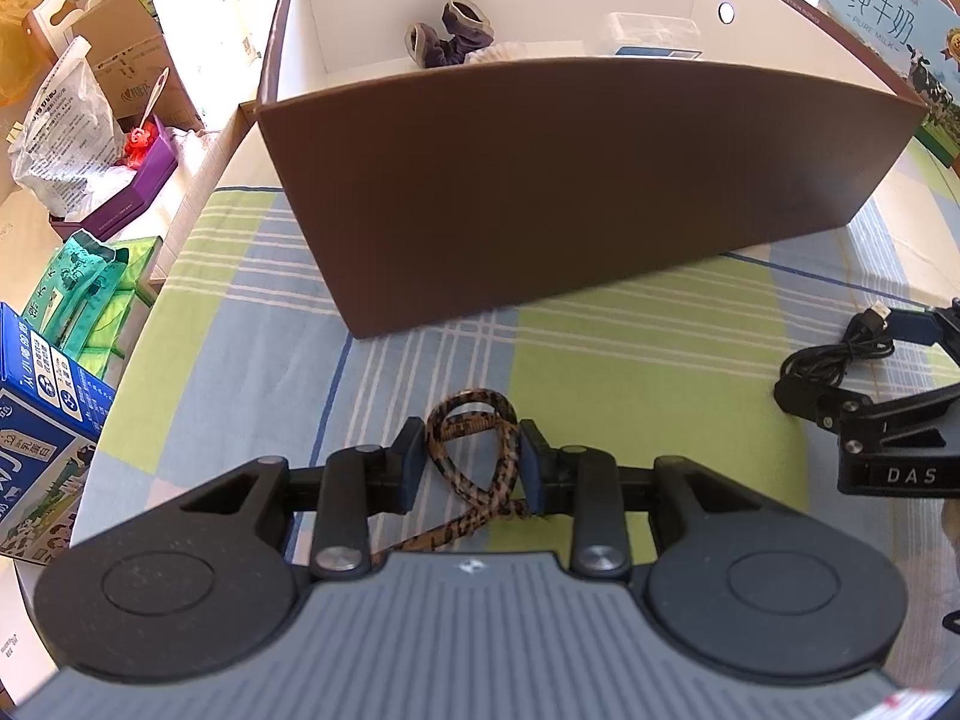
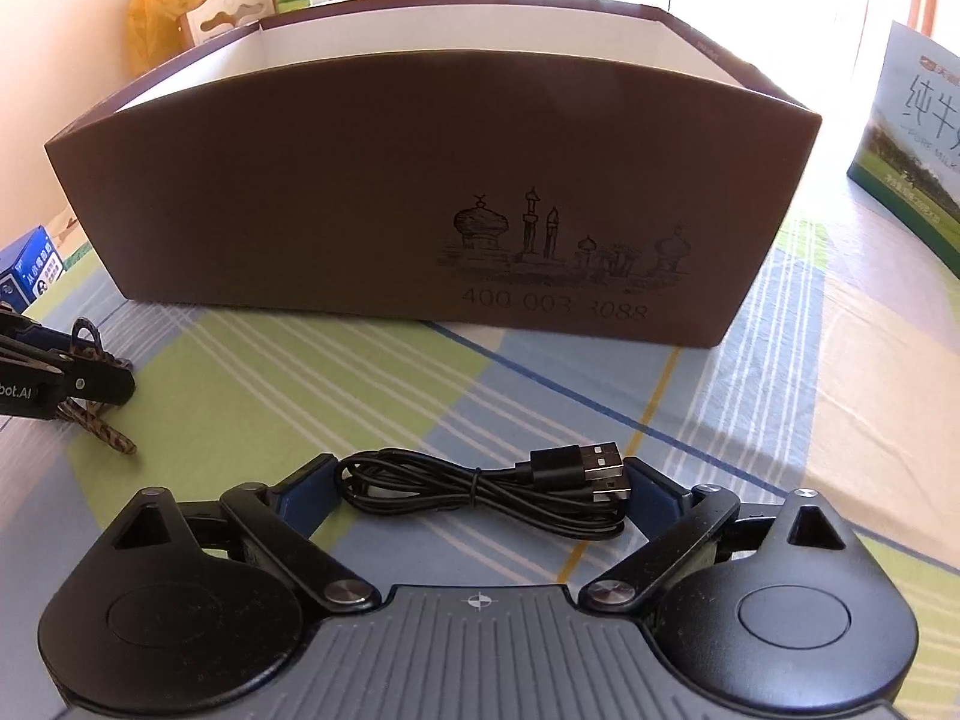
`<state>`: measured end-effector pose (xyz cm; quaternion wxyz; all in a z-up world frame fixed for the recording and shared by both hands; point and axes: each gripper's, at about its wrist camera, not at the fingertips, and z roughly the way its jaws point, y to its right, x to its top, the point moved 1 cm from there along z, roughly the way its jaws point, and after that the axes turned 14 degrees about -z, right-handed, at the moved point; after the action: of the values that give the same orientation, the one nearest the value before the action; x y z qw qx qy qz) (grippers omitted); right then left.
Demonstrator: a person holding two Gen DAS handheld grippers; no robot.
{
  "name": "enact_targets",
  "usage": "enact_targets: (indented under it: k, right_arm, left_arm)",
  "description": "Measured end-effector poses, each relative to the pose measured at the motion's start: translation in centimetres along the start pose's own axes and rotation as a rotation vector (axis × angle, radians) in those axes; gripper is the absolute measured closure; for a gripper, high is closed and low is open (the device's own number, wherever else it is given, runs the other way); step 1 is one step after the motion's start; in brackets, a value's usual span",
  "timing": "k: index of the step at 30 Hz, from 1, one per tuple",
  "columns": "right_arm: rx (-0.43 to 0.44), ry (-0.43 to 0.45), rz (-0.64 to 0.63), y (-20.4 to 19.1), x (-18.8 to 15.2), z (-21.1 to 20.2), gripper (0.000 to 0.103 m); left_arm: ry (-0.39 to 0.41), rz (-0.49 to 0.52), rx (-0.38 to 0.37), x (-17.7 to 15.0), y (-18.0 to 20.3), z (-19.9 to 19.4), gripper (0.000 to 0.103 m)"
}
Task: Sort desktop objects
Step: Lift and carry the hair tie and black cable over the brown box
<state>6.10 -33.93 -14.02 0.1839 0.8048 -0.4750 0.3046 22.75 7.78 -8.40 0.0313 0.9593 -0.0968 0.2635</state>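
Note:
A loop of leopard-print cord (image 1: 474,450) lies on the checked cloth, and my left gripper (image 1: 472,459) is shut on it, both pads against its sides. In the right wrist view the cord (image 2: 102,432) trails out under the left gripper (image 2: 90,372). A coiled black USB cable (image 2: 480,486) rests between the wide-spread pads of my right gripper (image 2: 486,483), which is open; the pads stand close to the coil's ends. The left wrist view shows the right gripper (image 1: 852,360) around the cable (image 1: 810,360). Behind both stands a brown box (image 1: 540,180) (image 2: 360,210).
The box holds purple fabric pieces (image 1: 450,30), a clear plastic case (image 1: 654,30) and a white pleated item (image 1: 498,51). A milk carton box (image 2: 912,150) stands at the right. Left of the table are a blue box (image 1: 36,420), green packets (image 1: 90,288) and a purple box (image 1: 138,180).

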Motion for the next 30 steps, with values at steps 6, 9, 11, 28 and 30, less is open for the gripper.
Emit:
enact_targets:
  k: [6, 9, 11, 28, 30]
  right_arm:
    - [0.004, -0.002, -0.002, -0.1, -0.4, -0.4, 0.008]
    - [0.011, -0.004, -0.008, 0.0, -0.9, -0.8, 0.008]
    - [0.015, -0.005, -0.011, -0.1, -1.3, -1.3, 0.008]
    - [0.022, -0.012, -0.016, -0.1, -3.0, -3.3, 0.008]
    - [0.024, -0.017, -0.016, -0.1, -3.2, -3.6, 0.008]
  left_arm:
    - [0.002, 0.008, -0.003, -0.2, 0.1, 0.0, 0.074]
    - [-0.001, 0.015, -0.016, -0.5, 0.2, -0.1, 0.075]
    - [0.002, 0.026, -0.026, -0.8, 0.3, -0.3, 0.074]
    - [-0.005, 0.066, -0.075, -1.5, 0.6, -0.7, 0.079]
    - [-0.008, 0.062, -0.090, -1.9, 0.7, -1.0, 0.079]
